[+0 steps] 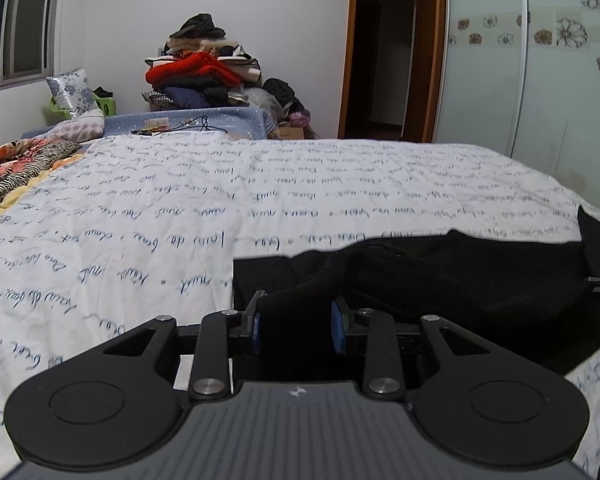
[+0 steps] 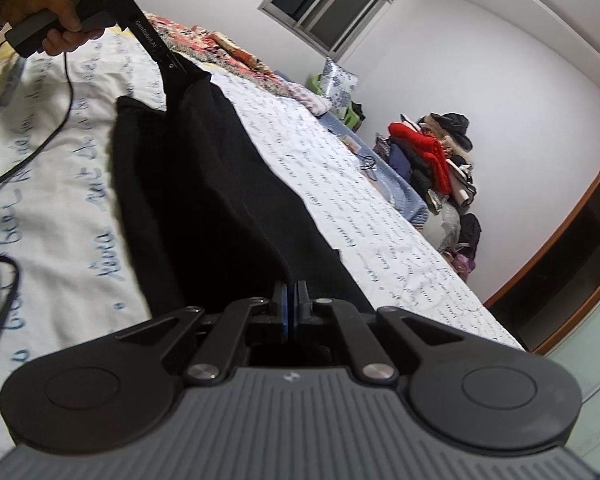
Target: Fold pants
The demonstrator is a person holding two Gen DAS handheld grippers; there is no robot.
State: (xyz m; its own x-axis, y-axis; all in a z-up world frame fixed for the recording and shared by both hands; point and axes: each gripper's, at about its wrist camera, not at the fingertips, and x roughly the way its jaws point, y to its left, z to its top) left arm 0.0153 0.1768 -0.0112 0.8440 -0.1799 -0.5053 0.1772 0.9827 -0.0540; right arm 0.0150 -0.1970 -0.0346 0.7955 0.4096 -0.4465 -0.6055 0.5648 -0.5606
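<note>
While both tongs, left [image 1: 298, 322] & right [image 2: 291, 304], clamp black pants [image 2: 220, 200] ("GenRobot.AI" on left handle).

The pants [image 1: 440, 276] lie on the sheet [image 1: 180, 208] at the near edge of the bed. Behind the bed, a clothes pile [image 1: 204, 68] stands against the wall, left of the door [image 1: 384, 52].

- L gripper [image 1: 298, 326]: jaws partly apart, pads clamped on bunched black pants [image 1: 440, 276], pointing slightly down.
- R gripper [image 2: 291, 304]: jaws pinched together on pants edge.
- L hand [image 2: 50, 12] wraps the handle.
</note>
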